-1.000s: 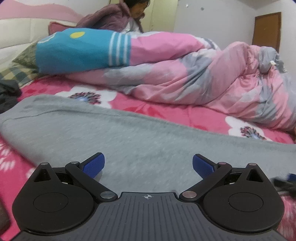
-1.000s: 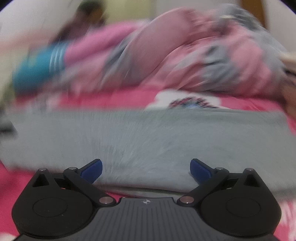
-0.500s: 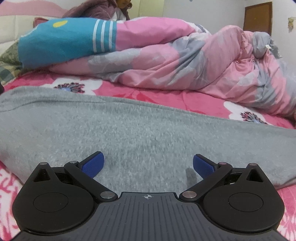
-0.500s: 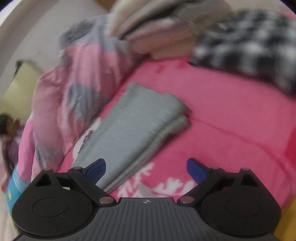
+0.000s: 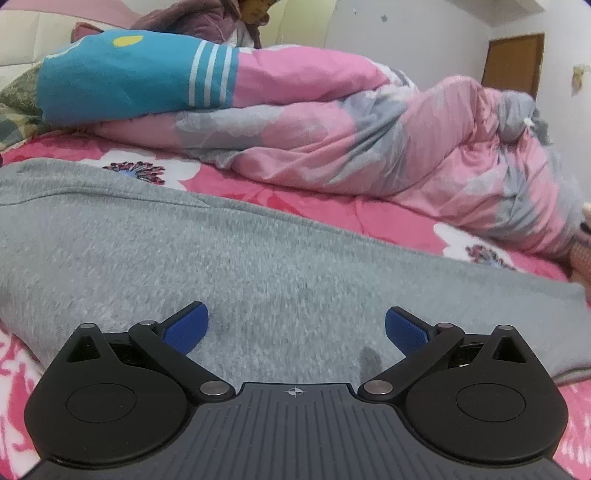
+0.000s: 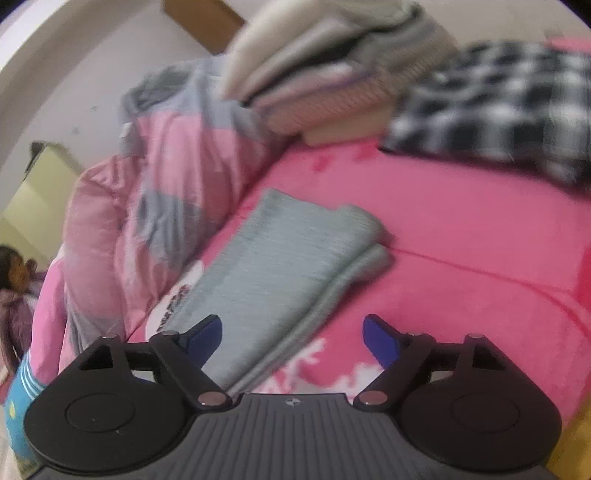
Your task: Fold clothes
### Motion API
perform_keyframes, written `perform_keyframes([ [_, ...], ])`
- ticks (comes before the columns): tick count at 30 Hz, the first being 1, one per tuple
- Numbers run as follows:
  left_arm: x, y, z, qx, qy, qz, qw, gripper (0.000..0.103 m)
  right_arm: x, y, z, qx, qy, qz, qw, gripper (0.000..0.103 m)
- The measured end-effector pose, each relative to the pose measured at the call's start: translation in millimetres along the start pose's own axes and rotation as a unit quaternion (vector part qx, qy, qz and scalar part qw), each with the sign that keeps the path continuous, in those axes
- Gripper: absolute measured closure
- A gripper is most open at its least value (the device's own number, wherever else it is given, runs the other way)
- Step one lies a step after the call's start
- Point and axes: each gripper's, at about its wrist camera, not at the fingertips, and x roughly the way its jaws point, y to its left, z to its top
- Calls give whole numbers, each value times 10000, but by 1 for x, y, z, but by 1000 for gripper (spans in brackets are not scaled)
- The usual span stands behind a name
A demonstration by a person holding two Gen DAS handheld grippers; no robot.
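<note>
A long grey garment (image 5: pixel 258 258) lies flat across the pink flowered bedsheet (image 5: pixel 314 199). My left gripper (image 5: pixel 295 328) hovers low over its middle, open, blue pads wide apart with only cloth below them. In the right wrist view the same grey garment (image 6: pixel 280 258) ends in a doubled edge on the sheet. My right gripper (image 6: pixel 291 334) sits over the near part of that end, rolled to one side. Its jaws are closing, and the garment's edge lies between them without the pads pressing on it.
A bunched pink and grey quilt (image 5: pixel 406 147) and a blue and pink pillow (image 5: pixel 129 77) lie along the far side, with a person (image 5: pixel 236 22) behind. A stack of folded clothes (image 6: pixel 332 62) and a black and white checked cloth (image 6: pixel 498 110) lie beyond the garment's end.
The right gripper swung sideways along the garment to its end and rolled; its fingers have drawn slightly closer. The left gripper sank a little toward the cloth.
</note>
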Motion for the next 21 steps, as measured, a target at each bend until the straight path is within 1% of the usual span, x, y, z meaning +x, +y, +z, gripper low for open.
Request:
perform_keyframes([
  [2,-7,1,3,-90,-98,85,9999,0,-3,20,-3,-399,-121,95,9991,20],
  [5,-24,9,15,-327,-273,287,9987,0,2,61,-12,-1156,-135,469,9921,20],
  [7,-35,22,25,-594,-350,440,9966,0,12,91,-24,-1672,-60,748,9831,20],
  [10,-49,51,38,-1119,-416,924,9885,0,32,126,-49,-2271,140,1151,9670,20],
  [12,-52,75,47,-1421,-391,1339,9800,0,50,143,-71,-2607,249,1316,9561,20],
  [14,-52,97,56,-1683,-369,1736,9696,0,65,150,-91,-2846,402,1465,9465,20],
  [16,-52,114,65,-1909,-387,2070,9588,0,76,150,-105,-2896,635,1435,9442,20],
  [18,-51,133,77,-2152,-395,2279,9488,0,83,147,-116,-2907,823,1389,9431,20],
  [19,-51,144,83,-2319,-377,2374,9426,0,83,148,-115,-2902,829,1421,9427,20],
  [21,-50,167,93,-2750,-330,2551,9264,0,82,149,-112,-2892,842,1484,9419,20],
])
